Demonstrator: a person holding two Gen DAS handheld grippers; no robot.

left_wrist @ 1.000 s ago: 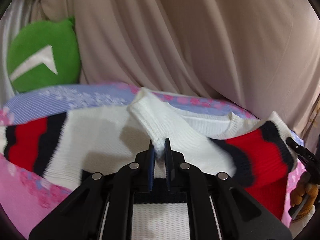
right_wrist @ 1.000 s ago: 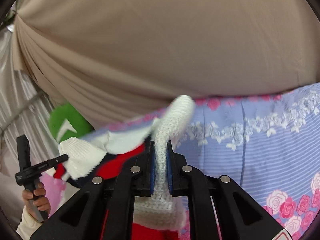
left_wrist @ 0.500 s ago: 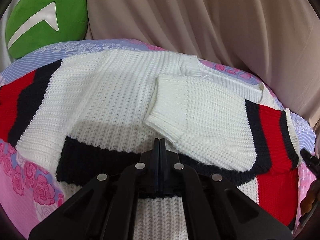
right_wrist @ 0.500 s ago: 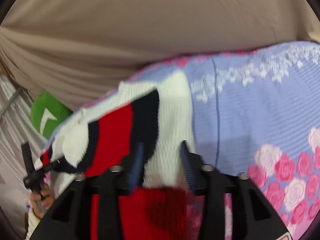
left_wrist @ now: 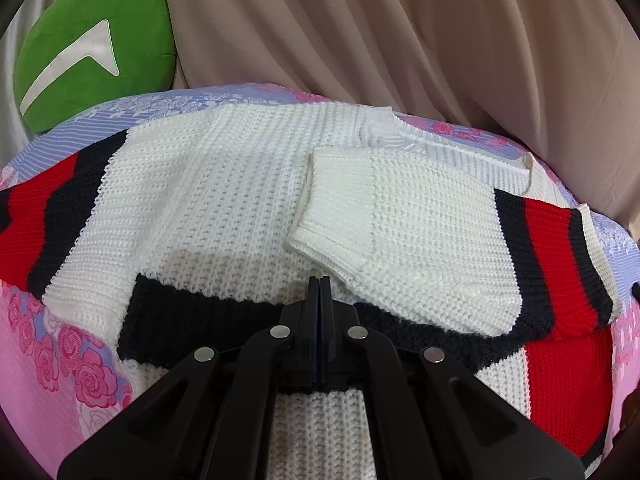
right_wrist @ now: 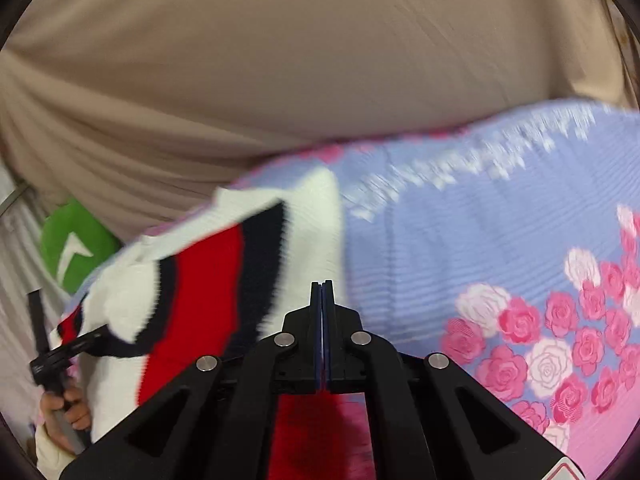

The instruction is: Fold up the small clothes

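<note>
A white knit sweater (left_wrist: pixel 224 200) with red and navy stripes lies flat on the floral bedspread (left_wrist: pixel 60 360). Its right sleeve (left_wrist: pixel 400 232) is folded inward across the chest, cuff toward the middle. My left gripper (left_wrist: pixel 319 280) is shut and empty, hovering just over the sweater near the cuff. In the right wrist view the sweater's striped shoulder (right_wrist: pixel 212 288) lies left of my right gripper (right_wrist: pixel 321 285), which is shut and empty above the sweater's right edge. The left gripper's handle and the hand on it (right_wrist: pixel 60 380) show at far left.
A green plush cushion (left_wrist: pixel 88 48) sits at the back left. Beige curtain fabric (left_wrist: pixel 400 32) hangs behind the bed. The bedspread stretches to the right of the sweater (right_wrist: pixel 500 260).
Both grippers let go of the sleeve ends they held; the right sleeve now lies folded over the chest. Both sets of jaws have closed empty, and the left gripper pulled back slightly.
</note>
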